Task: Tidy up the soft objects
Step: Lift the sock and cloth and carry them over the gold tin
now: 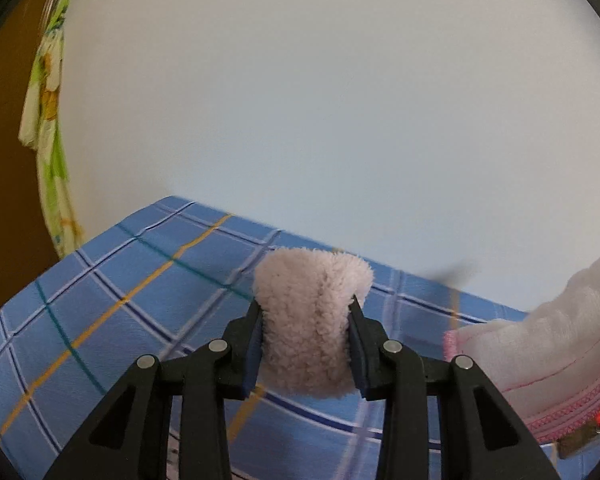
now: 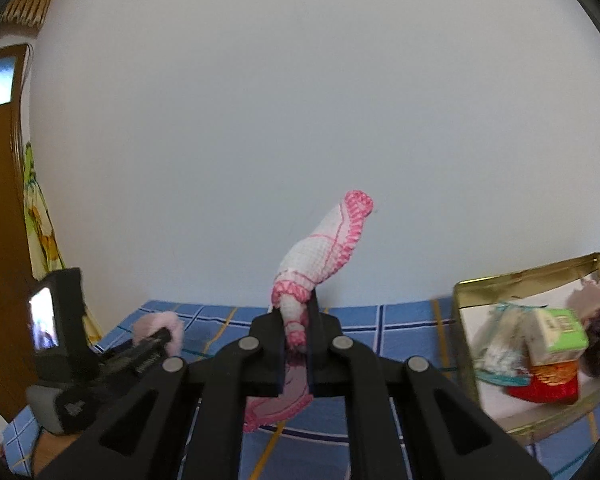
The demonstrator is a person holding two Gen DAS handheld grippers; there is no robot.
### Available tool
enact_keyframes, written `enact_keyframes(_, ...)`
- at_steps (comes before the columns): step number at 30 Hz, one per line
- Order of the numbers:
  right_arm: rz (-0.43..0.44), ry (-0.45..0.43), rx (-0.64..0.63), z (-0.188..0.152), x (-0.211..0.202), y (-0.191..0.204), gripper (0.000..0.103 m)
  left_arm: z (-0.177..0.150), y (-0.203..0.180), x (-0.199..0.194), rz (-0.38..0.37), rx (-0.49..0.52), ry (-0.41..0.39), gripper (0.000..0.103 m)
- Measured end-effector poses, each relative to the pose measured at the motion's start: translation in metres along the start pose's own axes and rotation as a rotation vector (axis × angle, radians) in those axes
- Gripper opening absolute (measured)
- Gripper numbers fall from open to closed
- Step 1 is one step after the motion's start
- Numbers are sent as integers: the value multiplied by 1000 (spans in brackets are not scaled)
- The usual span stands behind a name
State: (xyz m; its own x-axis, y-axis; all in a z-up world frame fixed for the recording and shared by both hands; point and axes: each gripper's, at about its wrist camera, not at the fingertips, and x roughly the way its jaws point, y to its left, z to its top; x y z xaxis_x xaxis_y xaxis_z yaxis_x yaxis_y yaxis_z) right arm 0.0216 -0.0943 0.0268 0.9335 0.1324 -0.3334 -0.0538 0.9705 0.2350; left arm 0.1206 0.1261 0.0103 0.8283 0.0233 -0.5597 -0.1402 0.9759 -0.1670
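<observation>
Fluffy pale-pink roll (image 1: 310, 320) between left tongs (image 1: 306, 312)

Tin (image 2: 466, 320) right, on tablecloth (image 2: 404, 316), prob.

Open blue checked cloth (image 1: 100, 320) left of gold tin (image 2: 500, 288).

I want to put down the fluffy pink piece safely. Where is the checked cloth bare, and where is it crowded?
Bare checked cloth lies left of the fluffy pink piece, toward the wall. On the right the white cloth with pink edging is close, and the gold tin is already full.
</observation>
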Motion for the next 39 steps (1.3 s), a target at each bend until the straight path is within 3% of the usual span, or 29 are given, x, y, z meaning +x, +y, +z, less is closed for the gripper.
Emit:
enact_keyframes(3,-6,-19,5,1,-15,-7,6,-6,-21,-10,-63,27,-24,39)
enact_keyframes(7,-45,-49,-18,0,-42,-25,6,-13,-49,-23,-88,116,-66,39)
enact_keyframes(13,-69,-76,11,6,-69,-52,6,-25,-75,-37,-112,158,-74,39)
enact_keyframes(25,-72,-141,-2,15,-106,-60,6,-39,-105,-65,-125,174,-116,39)
enact_keyframes(39,-128,-200,72,33,-142,-108,6,-51,-147,-72,-162,196,-115,39)
